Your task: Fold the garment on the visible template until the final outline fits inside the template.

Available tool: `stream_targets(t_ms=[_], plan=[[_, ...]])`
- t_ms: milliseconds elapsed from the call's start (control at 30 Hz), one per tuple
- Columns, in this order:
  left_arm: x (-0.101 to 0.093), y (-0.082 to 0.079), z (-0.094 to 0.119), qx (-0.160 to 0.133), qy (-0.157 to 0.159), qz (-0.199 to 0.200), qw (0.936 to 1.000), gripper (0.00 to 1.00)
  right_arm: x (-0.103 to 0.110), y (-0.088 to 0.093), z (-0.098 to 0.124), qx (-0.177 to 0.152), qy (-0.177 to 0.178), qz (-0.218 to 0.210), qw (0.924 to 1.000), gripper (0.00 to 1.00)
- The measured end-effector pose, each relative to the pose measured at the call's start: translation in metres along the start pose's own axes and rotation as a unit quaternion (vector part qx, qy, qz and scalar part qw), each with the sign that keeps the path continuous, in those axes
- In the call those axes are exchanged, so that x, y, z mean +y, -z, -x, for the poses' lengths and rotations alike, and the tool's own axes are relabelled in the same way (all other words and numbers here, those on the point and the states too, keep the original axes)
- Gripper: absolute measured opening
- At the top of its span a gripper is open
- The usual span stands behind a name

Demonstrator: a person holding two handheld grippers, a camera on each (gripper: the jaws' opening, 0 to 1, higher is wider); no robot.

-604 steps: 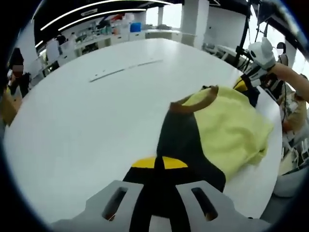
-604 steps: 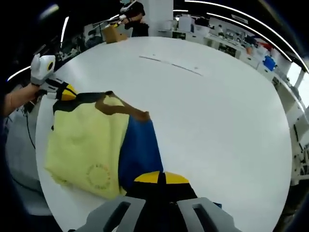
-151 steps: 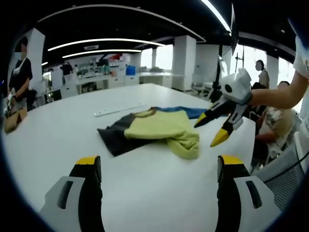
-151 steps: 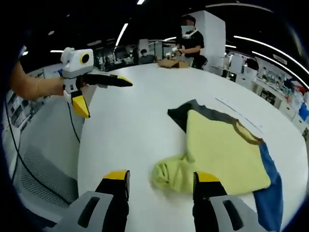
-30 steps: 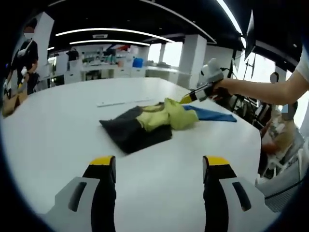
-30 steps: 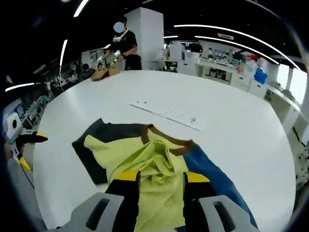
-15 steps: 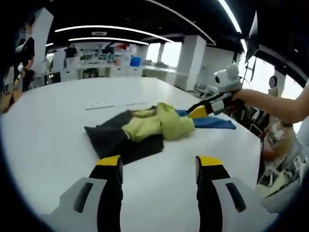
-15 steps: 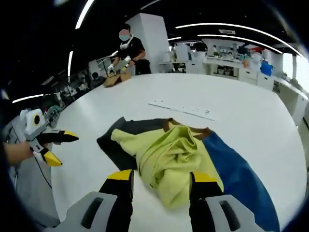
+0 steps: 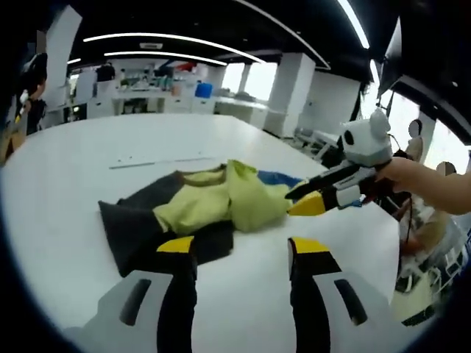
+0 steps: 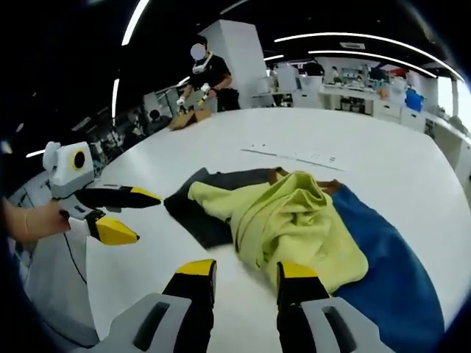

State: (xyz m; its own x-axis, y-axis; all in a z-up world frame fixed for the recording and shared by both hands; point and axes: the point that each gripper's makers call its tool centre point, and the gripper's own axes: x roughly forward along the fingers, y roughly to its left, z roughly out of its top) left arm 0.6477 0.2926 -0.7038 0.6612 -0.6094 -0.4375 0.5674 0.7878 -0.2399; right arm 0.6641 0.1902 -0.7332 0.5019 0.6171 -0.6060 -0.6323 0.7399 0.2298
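Note:
The garment lies on the white table point(image 9: 66, 184): a bunched yellow-green body point(image 9: 228, 198), a dark grey part point(image 9: 132, 220) spread toward me and a blue part point(image 9: 280, 179) behind. In the right gripper view the yellow heap point(image 10: 294, 217) sits in the middle, with the grey part point(image 10: 206, 209) to its left and the blue part point(image 10: 390, 265) to its right. My left gripper point(image 9: 243, 246) is open just short of the grey cloth. My right gripper point(image 10: 247, 270) is open with nothing between its jaws, just short of the heap. It reaches in beside the yellow heap point(image 9: 302, 200). The left gripper point(image 10: 140, 217) hovers open at the left.
A thin pale strip point(image 10: 294, 156) lies on the table beyond the garment. A person point(image 10: 210, 73) stands at the far edge by a cardboard box point(image 10: 191, 114). The table rim point(image 10: 73, 294) runs close on the left. Desks and shelves line the back of the room.
My right gripper, closed around the yellow cloth one second ago, has let it go and drawn back. My left gripper has come nearer the garment, its jaws narrower.

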Motion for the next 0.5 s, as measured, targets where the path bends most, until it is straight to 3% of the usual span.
stream_targets(t_ms=[500], plan=[[-0.004,0.017,-0.061,0.028,-0.009,-0.005,0.9996,0.28,-0.006,0.006,-0.019,-0.014,-0.001,-0.004,0.9999,0.16]])
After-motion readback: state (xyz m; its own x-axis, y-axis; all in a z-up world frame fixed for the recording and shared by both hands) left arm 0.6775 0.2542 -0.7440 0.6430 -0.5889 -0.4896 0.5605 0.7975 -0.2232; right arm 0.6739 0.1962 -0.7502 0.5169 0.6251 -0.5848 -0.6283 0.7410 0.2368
